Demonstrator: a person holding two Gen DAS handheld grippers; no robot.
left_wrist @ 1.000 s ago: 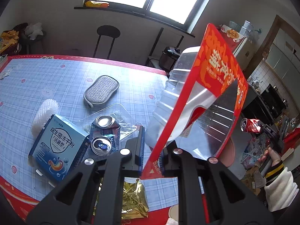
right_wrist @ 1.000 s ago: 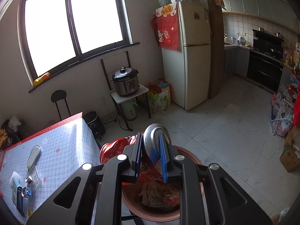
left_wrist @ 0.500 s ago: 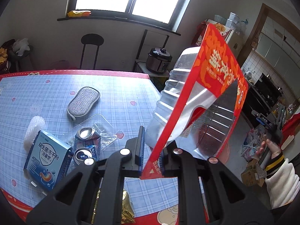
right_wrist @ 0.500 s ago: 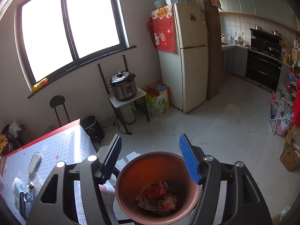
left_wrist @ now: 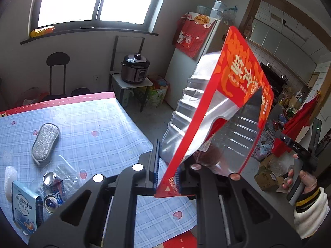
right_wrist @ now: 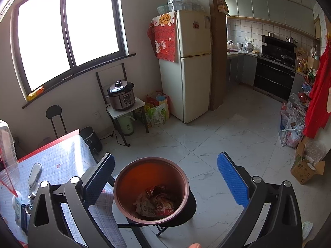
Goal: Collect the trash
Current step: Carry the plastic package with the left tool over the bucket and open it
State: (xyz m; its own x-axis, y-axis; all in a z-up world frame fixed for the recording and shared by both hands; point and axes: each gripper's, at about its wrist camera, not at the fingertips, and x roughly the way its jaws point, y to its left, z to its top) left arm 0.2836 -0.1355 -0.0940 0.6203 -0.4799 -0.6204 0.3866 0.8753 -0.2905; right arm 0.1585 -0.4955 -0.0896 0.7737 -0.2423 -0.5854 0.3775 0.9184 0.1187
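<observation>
My left gripper [left_wrist: 166, 174] is shut on a clear plastic tray with a red printed sleeve [left_wrist: 219, 111], held upright over the table's right edge. My right gripper [right_wrist: 165, 177] is open and empty, its blue pads spread above a brown trash bin [right_wrist: 152, 188] that stands on a black stool and holds crumpled wrappers [right_wrist: 156, 203]. On the blue checked table [left_wrist: 93, 128] lie two crushed cans [left_wrist: 49, 190], a blue box [left_wrist: 24, 206] and a clear plastic wrapper [left_wrist: 66, 171].
A grey sponge [left_wrist: 45, 141] and white foam netting [left_wrist: 9, 177] lie on the table. A rice cooker [right_wrist: 121, 96] on a small stand, a fridge [right_wrist: 190, 66] and floor bags [right_wrist: 291, 128] surround the bin. The tiled floor [right_wrist: 227, 136] lies beyond.
My right gripper opened and dropped a can and red wrapper into the bin. My left gripper carried the tray to the right, toward the table edge.
</observation>
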